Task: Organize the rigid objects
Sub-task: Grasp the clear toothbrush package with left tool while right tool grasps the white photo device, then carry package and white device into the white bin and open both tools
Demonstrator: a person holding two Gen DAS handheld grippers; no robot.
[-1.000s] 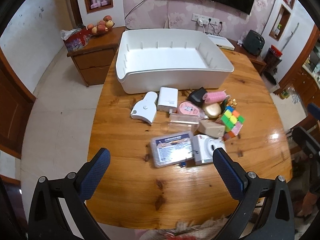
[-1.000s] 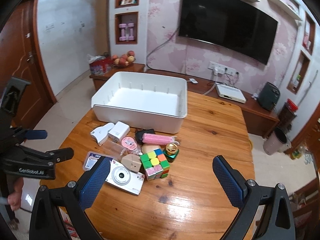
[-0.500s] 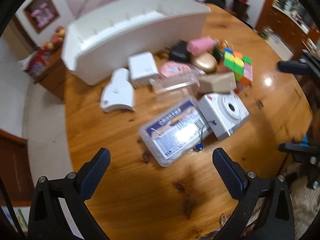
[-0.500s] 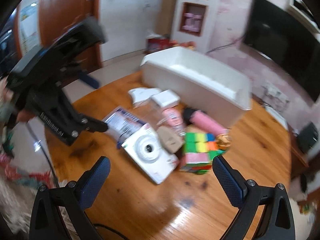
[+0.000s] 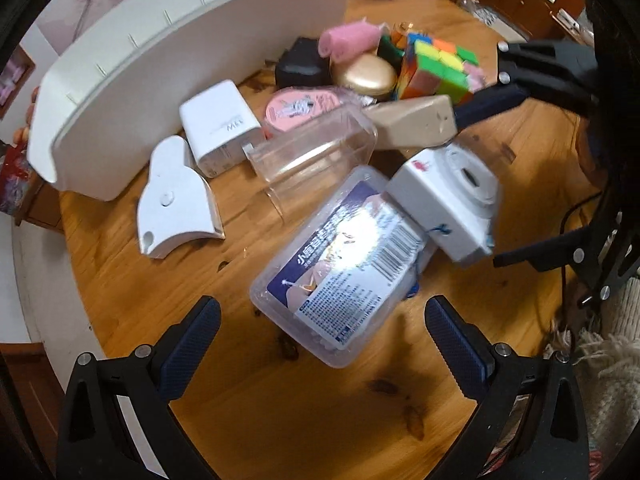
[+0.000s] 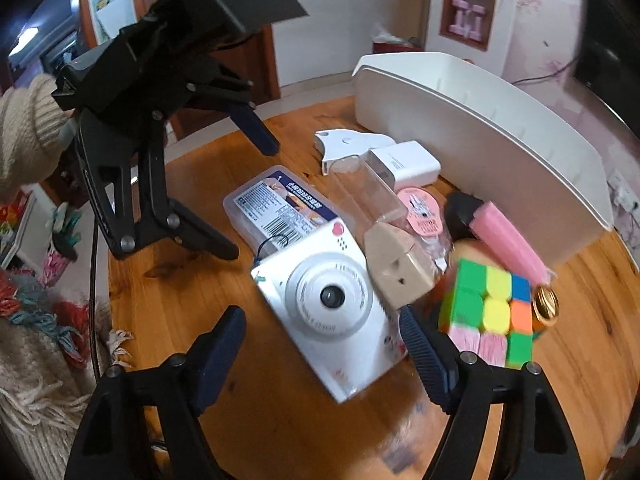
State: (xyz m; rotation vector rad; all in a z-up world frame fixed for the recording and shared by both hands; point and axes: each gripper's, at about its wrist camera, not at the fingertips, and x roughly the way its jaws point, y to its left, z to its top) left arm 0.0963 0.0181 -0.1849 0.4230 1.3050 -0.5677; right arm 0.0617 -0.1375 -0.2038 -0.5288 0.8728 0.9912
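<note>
The right hand-held gripper point(image 6: 322, 344), its jaws just narrowing, was seen unclenched astride the white camera point(image 6: 332, 312) on the desk point(image 6: 288, 432); the left hand-held gripper point(image 5: 322, 340) was spread above the labelled box point(image 5: 340, 264).

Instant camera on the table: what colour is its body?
White instant camera, with a small pink-red dot at one corner; clearest in the right wrist view.

Bare table point(image 5: 132, 280) beside crowded clutter
</note>
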